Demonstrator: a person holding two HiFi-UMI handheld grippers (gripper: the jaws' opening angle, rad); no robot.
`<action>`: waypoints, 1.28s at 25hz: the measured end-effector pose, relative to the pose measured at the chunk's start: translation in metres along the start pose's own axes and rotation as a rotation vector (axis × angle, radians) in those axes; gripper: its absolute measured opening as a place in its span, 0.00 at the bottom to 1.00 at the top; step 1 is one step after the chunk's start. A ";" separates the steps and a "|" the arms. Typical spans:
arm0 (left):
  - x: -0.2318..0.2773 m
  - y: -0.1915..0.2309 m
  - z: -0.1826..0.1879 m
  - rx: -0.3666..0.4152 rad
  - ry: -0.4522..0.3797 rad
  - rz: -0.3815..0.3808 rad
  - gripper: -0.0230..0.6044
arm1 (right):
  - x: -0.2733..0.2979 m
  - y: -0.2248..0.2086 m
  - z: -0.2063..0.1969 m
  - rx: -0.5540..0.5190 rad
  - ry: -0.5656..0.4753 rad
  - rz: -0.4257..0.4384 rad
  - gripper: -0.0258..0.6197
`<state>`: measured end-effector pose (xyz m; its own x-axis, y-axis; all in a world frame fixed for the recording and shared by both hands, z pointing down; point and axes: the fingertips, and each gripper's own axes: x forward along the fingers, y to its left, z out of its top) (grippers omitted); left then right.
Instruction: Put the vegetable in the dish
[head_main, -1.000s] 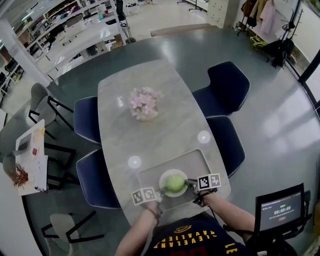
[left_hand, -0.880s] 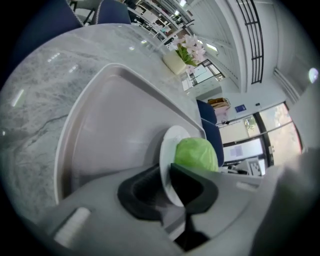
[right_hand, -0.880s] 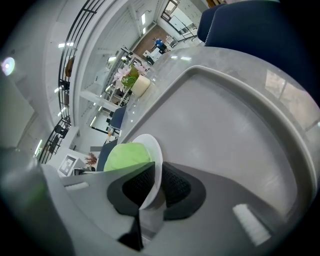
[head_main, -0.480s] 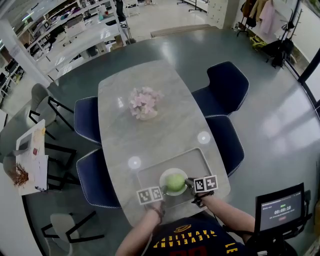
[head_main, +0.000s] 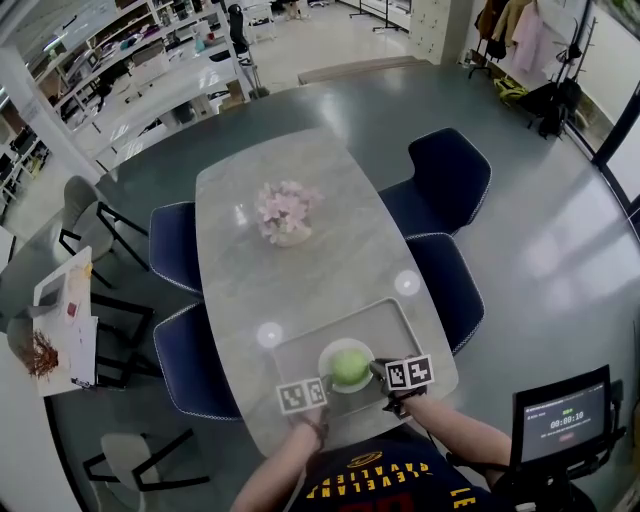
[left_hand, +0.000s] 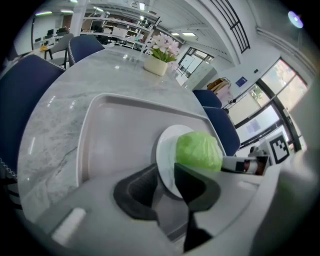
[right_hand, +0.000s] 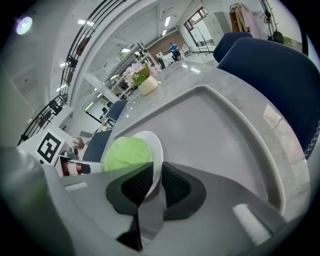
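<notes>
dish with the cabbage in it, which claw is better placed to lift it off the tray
Right, narrowly. Both claws have the dish rim between their jaws, but the right claw looks pinched tight on it, while the left claw shows more gap. The cabbage sits centred, favouring neither.

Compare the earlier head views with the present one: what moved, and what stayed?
The left claw slid right and the right claw slid left, closing on the dish; its rim sits between each claw's jaws. The green vegetable, dish, tray and flowers stayed put.
</notes>
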<state>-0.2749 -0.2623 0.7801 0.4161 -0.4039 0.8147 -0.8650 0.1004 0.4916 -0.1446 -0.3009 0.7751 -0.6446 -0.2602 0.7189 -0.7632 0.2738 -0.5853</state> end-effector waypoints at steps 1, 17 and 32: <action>-0.002 -0.001 0.001 0.001 -0.008 -0.001 0.21 | -0.002 0.000 0.000 0.001 -0.008 0.001 0.13; -0.072 -0.006 -0.010 0.100 -0.211 -0.013 0.04 | -0.050 0.025 -0.018 -0.050 -0.116 -0.034 0.05; -0.142 -0.081 -0.014 0.385 -0.287 -0.247 0.04 | -0.104 0.065 0.001 -0.158 -0.244 0.054 0.05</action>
<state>-0.2600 -0.2002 0.6288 0.5735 -0.6110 0.5457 -0.8137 -0.3477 0.4658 -0.1274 -0.2573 0.6620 -0.6901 -0.4509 0.5661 -0.7237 0.4289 -0.5407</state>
